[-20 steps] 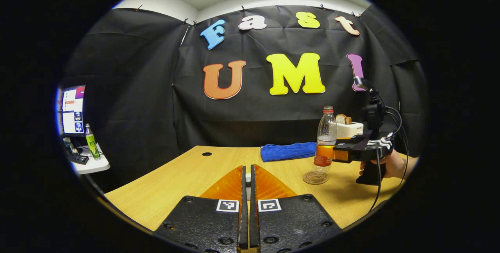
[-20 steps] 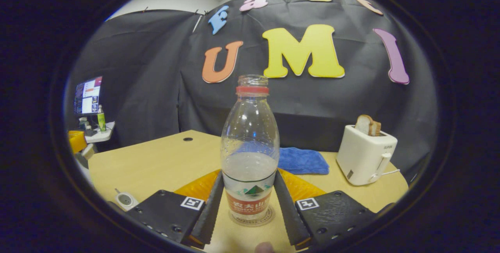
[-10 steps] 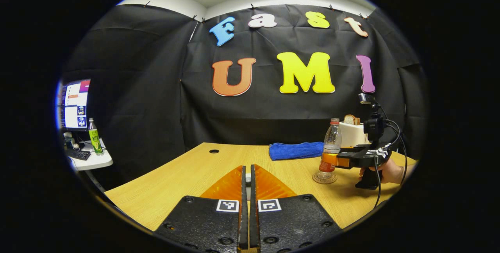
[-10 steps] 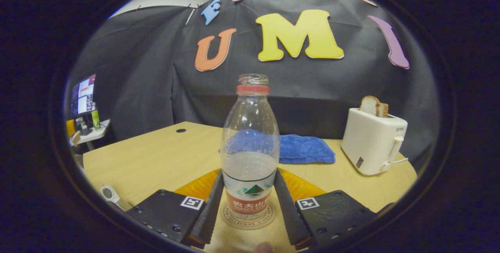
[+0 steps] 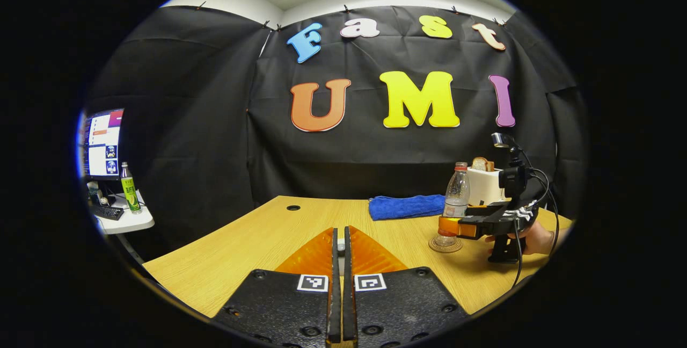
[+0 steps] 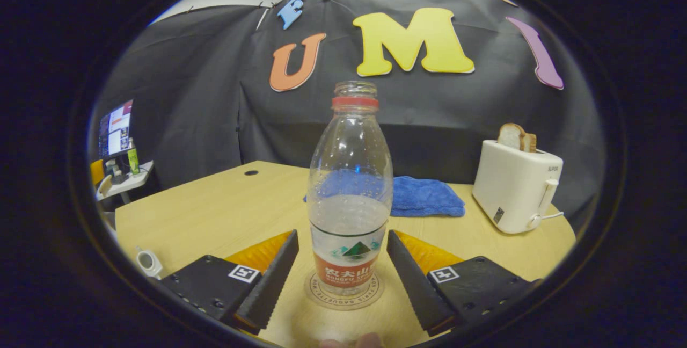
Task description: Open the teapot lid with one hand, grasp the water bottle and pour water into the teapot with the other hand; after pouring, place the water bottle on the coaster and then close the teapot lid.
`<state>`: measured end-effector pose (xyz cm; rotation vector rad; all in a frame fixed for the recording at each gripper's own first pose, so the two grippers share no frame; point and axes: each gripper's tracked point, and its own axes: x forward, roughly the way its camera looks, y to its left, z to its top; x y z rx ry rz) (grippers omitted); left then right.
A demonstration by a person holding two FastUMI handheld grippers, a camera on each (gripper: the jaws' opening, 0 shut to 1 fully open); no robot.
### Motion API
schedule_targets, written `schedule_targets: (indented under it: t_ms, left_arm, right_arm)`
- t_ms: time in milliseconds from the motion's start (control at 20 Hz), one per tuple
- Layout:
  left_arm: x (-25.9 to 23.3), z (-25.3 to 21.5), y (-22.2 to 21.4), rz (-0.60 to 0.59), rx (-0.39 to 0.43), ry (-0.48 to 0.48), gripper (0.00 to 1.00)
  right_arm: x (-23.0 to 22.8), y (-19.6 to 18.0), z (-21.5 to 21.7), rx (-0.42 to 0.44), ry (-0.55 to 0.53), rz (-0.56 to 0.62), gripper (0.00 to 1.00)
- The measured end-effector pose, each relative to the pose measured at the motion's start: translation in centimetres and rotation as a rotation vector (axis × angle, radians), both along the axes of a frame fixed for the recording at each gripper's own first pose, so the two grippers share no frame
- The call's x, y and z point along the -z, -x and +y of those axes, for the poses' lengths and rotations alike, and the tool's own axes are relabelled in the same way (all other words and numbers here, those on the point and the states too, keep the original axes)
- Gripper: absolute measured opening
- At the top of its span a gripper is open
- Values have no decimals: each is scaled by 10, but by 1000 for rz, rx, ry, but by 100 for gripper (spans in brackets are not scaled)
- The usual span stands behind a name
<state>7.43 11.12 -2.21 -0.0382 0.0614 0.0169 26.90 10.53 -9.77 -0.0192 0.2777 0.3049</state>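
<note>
A clear water bottle (image 6: 350,192) with a red neck ring, no cap and a red label stands upright on a round coaster (image 6: 343,297). My right gripper (image 6: 342,236) is open, one finger on each side of the bottle with a gap on both sides. In the left gripper view the bottle (image 5: 456,193), the coaster (image 5: 445,245) and the right gripper (image 5: 448,226) sit at the far right, held by a hand (image 5: 532,238). My left gripper (image 5: 339,243) is shut over the table, pinching a small pale knob that looks like the teapot lid's; the rest is hidden under the fingers.
A white toaster (image 6: 518,187) with bread stands at the right. A blue cloth (image 6: 424,197) lies behind the bottle. A small white device (image 6: 145,260) lies at the table's left edge. A side table (image 5: 126,222) with a monitor and a green bottle stands off to the left.
The right gripper set the bottle down on the coaster and opened, letting go of it. The left gripper stayed shut and pulled back a little from the bottle.
</note>
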Motion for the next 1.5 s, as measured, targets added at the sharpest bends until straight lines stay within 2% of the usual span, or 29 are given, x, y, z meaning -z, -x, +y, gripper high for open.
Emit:
schedule_targets:
  t_ms: [200,400,600,850,1300,1500]
  left_arm:
    - [-6,-7,4,-17,2,3,4]
    - [4,-23,4,-22,32,-2,4]
    - [33,-46,-6,43,99,39,5]
    - [52,-65,-11,89,134,46,5]
    - [68,-79,-10,129,150,40,4]
    - [77,-81,-9,155,154,39,4]
  right_arm:
    - [-7,18,-17,32,-28,-6,98]
    - [-11,57,-44,63,-47,0,98]
    - [-24,104,-76,133,-23,-64,97]
    - [-31,146,-110,209,-3,-122,97]
    - [-34,170,-134,249,38,-165,97]
    - [-30,169,-138,255,30,-156,97]
